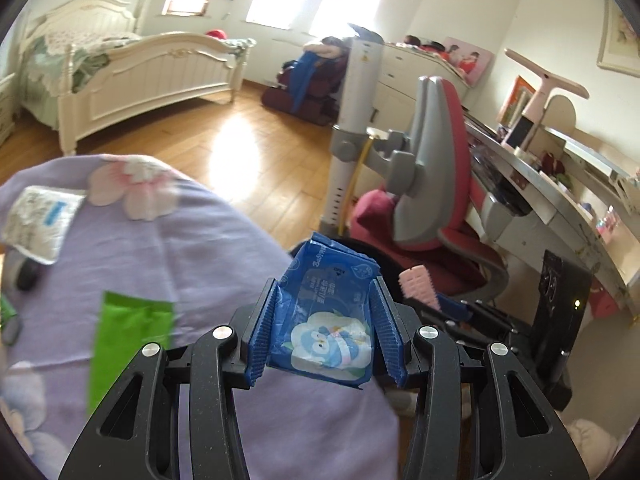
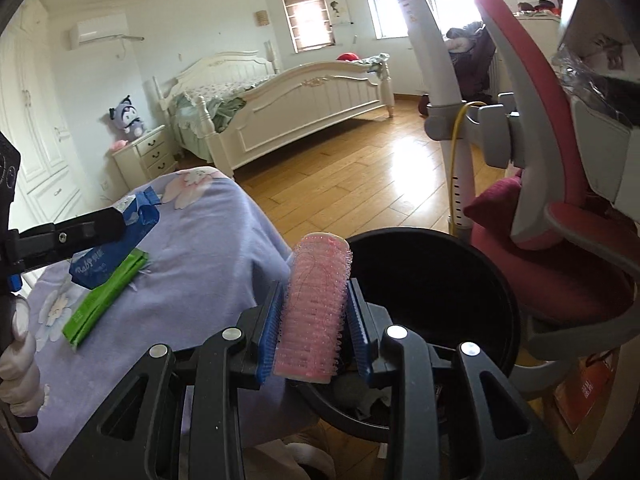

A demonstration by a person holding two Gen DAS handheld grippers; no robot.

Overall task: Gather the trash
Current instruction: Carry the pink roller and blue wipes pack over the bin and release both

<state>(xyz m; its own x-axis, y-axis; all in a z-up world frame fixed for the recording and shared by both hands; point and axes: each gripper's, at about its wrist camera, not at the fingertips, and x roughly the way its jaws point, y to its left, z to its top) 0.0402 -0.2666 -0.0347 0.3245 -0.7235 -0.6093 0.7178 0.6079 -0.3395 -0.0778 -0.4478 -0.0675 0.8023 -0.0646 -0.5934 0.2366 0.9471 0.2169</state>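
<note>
A: Pink hair roller (image 2: 314,308) is clamped in the right gripper (image 2: 314,312), at the black bin (image 2: 440,280) rim. Status?

B: Not yet dropped. Left gripper (image 1: 324,320) is clamped on a blue wipes packet (image 1: 328,316). Green wrapper (image 1: 128,340) and white sachet (image 1: 38,222) remain on the lilac-covered surface (image 1: 224,240), near its left edge.

Left claw (image 1: 326,320) clamped on a blue packet (image 1: 326,320), pointing down at a slant. Right claw (image 2: 314,316) clamped on a pink hair roller (image 2: 314,312), same tilt. Pale gloved hand (image 2: 18,364), probably the left, grips a handle.
</note>
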